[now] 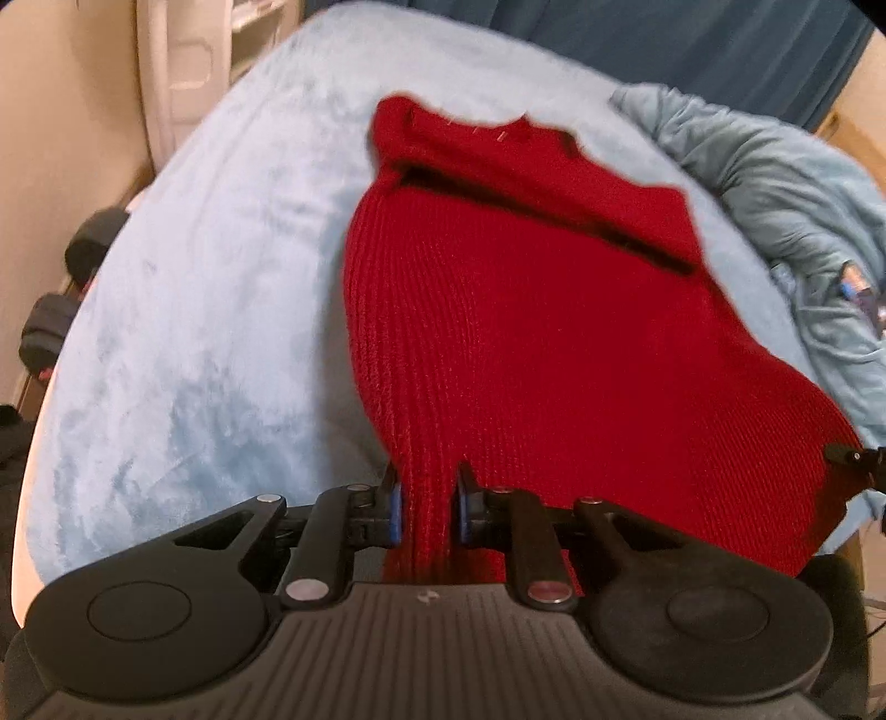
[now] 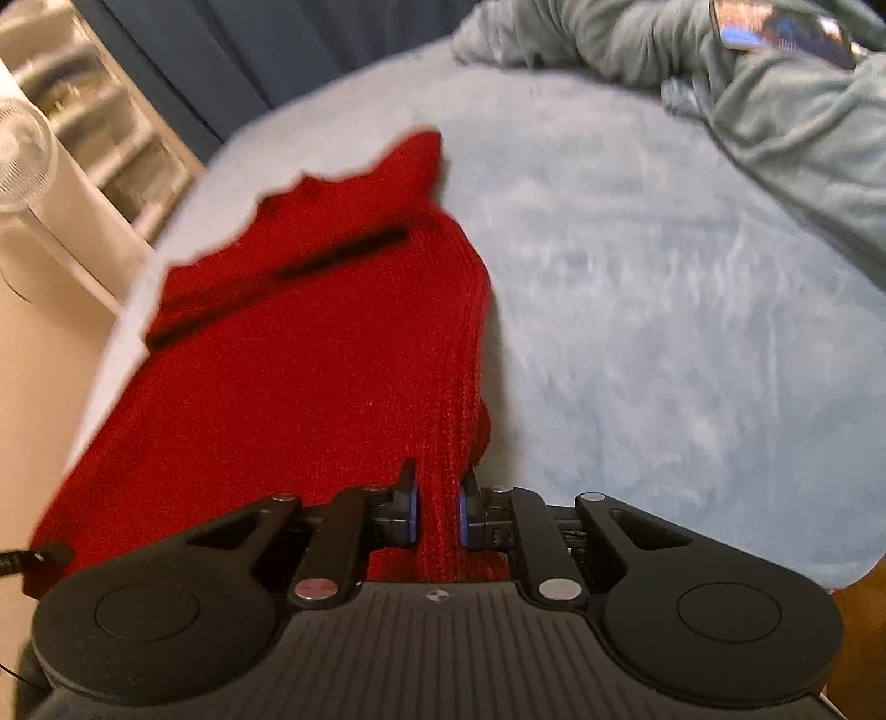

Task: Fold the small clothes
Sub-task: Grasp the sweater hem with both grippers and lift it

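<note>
A red knitted garment (image 1: pixel 526 310) lies stretched over a light blue plush bed cover (image 1: pixel 210 288). My left gripper (image 1: pixel 427 509) is shut on the garment's near left edge, red knit bunched between its blue pads. My right gripper (image 2: pixel 437 509) is shut on the near right edge of the same garment (image 2: pixel 310 343). The near edge is lifted toward both grippers while the far part rests on the cover (image 2: pixel 664 332). A dark fold line crosses the far part of the garment. The tip of the right gripper (image 1: pixel 855 457) shows at the right edge of the left wrist view.
A crumpled teal blanket (image 1: pixel 786 183) lies at the bed's far right, also in the right wrist view (image 2: pixel 775 99). A dark blue curtain (image 1: pixel 664 44) hangs behind. A white fan (image 2: pixel 22 160) and shelving stand left of the bed. Dark objects (image 1: pixel 50 327) sit on the floor at left.
</note>
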